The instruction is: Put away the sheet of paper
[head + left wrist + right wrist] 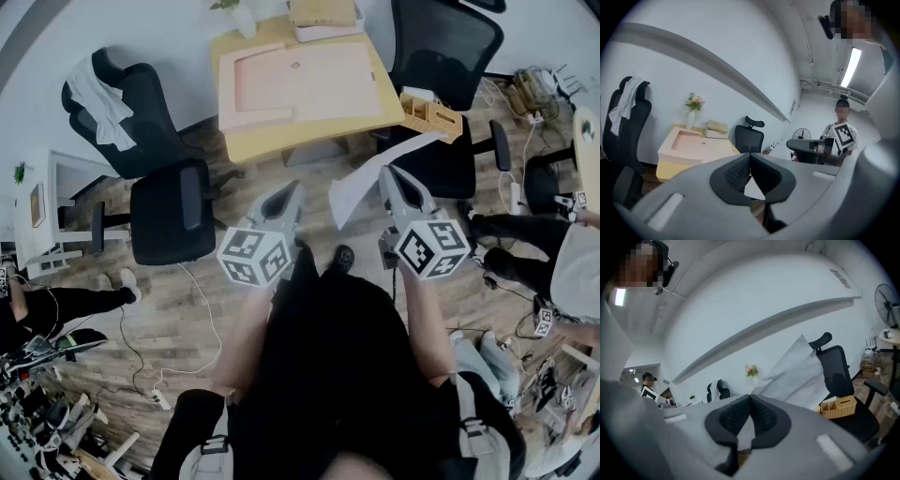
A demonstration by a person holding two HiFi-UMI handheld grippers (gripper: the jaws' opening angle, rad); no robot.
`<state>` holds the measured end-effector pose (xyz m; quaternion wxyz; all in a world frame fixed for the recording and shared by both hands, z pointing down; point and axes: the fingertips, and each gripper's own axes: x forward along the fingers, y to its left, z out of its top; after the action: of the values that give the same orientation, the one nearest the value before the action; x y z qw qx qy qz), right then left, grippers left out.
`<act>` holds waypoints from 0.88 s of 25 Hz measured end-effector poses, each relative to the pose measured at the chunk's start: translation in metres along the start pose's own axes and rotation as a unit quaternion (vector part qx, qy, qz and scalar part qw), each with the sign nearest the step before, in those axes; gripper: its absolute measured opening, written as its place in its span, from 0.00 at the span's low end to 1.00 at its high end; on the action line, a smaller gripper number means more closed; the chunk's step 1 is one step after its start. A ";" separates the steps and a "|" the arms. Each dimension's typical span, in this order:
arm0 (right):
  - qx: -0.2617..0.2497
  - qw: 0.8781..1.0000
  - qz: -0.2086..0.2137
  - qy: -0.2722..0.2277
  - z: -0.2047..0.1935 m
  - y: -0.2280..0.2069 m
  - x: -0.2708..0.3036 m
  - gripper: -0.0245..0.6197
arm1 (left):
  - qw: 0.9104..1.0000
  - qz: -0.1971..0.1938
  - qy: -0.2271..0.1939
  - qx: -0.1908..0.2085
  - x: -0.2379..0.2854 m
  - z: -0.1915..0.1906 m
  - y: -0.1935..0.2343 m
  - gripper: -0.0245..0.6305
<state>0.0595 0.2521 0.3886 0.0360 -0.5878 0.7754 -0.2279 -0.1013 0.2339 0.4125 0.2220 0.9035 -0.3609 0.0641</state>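
Observation:
The sheet of paper is white and hangs in the air in front of me, past the near edge of the yellow table. My right gripper is shut on its edge. In the right gripper view the paper rises from between the closed pads toward the upper right. My left gripper is held level beside it, a little to the left, with its jaws shut and nothing between them. In the left gripper view the pads meet at the tip.
A pink tray lies on the table, with a box behind it. A black office chair stands to the left, and another chair with a wooden organizer to the right. A seated person is at the far right.

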 end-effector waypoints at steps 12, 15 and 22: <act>0.005 1.000 -0.010 0.001 0.010 -0.034 -0.024 0.04 | 1.000 -0.010 0.016 0.006 0.027 -0.006 -0.032 0.05; 0.005 1.000 -0.007 0.008 0.007 -0.040 -0.029 0.04 | 1.000 -0.008 0.017 0.006 0.029 -0.009 -0.040 0.05; 0.010 1.000 0.013 0.025 0.000 -0.041 -0.024 0.04 | 1.000 0.011 0.028 -0.009 0.026 -0.022 -0.039 0.05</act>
<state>0.1042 0.2662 0.3995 0.0259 -0.5713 0.7814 -0.2497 -0.0546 0.2526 0.4259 0.2393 0.8955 -0.3646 0.0889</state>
